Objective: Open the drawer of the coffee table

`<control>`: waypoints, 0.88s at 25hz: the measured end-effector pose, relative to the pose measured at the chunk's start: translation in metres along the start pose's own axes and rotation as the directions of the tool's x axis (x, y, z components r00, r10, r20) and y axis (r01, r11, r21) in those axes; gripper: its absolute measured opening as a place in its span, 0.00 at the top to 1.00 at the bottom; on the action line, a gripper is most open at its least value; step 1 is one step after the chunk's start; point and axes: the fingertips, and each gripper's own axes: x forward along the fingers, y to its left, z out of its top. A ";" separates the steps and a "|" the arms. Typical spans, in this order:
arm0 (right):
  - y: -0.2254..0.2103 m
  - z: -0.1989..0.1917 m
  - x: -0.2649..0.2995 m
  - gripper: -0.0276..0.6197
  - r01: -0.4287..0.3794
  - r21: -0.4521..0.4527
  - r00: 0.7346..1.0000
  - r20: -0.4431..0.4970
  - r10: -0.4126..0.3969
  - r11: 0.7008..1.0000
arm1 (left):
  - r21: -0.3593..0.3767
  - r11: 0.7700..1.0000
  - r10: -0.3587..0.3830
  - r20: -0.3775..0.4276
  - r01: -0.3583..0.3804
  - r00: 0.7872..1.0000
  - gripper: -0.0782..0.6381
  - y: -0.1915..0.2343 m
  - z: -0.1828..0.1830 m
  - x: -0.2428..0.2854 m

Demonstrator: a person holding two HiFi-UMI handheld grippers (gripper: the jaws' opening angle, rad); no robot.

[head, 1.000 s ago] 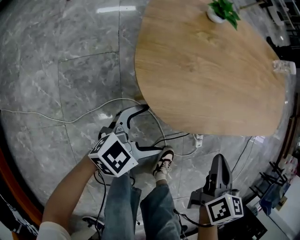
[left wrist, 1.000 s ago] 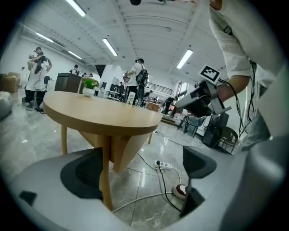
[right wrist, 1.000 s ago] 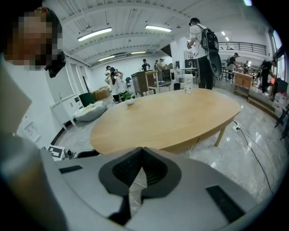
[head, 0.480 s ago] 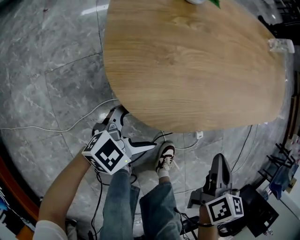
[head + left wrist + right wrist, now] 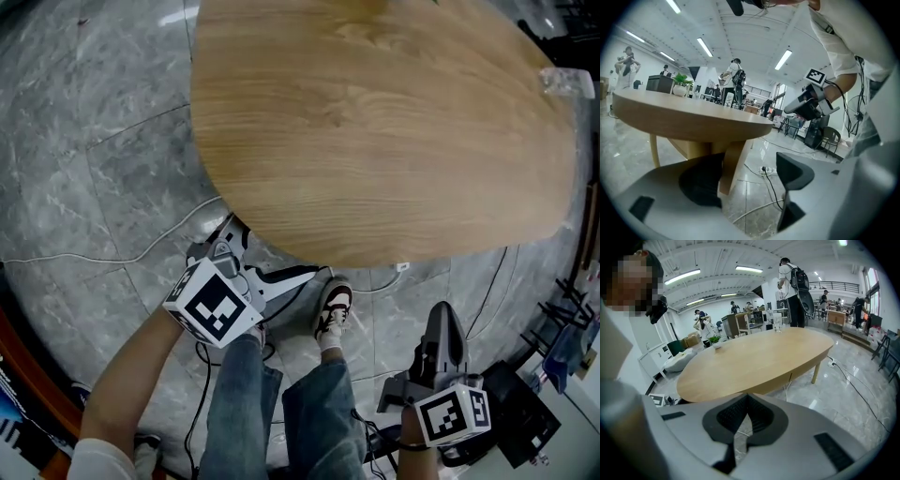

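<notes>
Since a second ago the left gripper (image 5: pixel 272 262) has pushed in until one jaw slips under the rim of the coffee table (image 5: pixel 375 141), and the tabletop now fills more of the head view. Its jaws have just been closing, yet they stand apart with nothing pinched. In the left gripper view (image 5: pixel 747 173) only a wooden table leg (image 5: pixel 733 161) and grey floor show through the gap, with the rim overhead at 12 o'clock.

In the head view the tabletop is an oval with its long axis running about 9 to 3 o'clock. The drawer hides beneath it. In the right gripper view a dark seam (image 5: pixel 790 377) cuts the apron (image 5: pixel 773 383) under the top. I judge the drawer front lies there, though I cannot tell on which side of the seam.

At 5 o'clock from the table in the head view, the right gripper (image 5: pixel 444 328) hangs well apart from the rim. Its pads are pressed together on nothing, as its own view (image 5: pixel 747 416) shows, and the seam lies at 1 o'clock from it.

So the left claw is much the nearer, and the pull likely falls to it.
</notes>
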 end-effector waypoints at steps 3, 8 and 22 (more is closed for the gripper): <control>0.001 0.000 0.003 0.96 -0.001 -0.002 1.000 0.000 0.001 1.000 | -0.002 1.000 0.022 0.008 -0.022 1.000 0.45 0.006 0.000 0.000; 0.004 -0.001 0.009 0.96 -0.001 0.001 1.000 -0.006 0.001 1.000 | 0.002 0.999 0.048 0.006 -0.048 0.999 0.54 0.014 -0.002 -0.002; 0.000 0.007 0.014 0.96 0.002 0.002 1.000 0.000 -0.002 1.000 | -0.004 0.995 0.101 -0.015 -0.101 0.995 0.71 0.027 -0.001 -0.004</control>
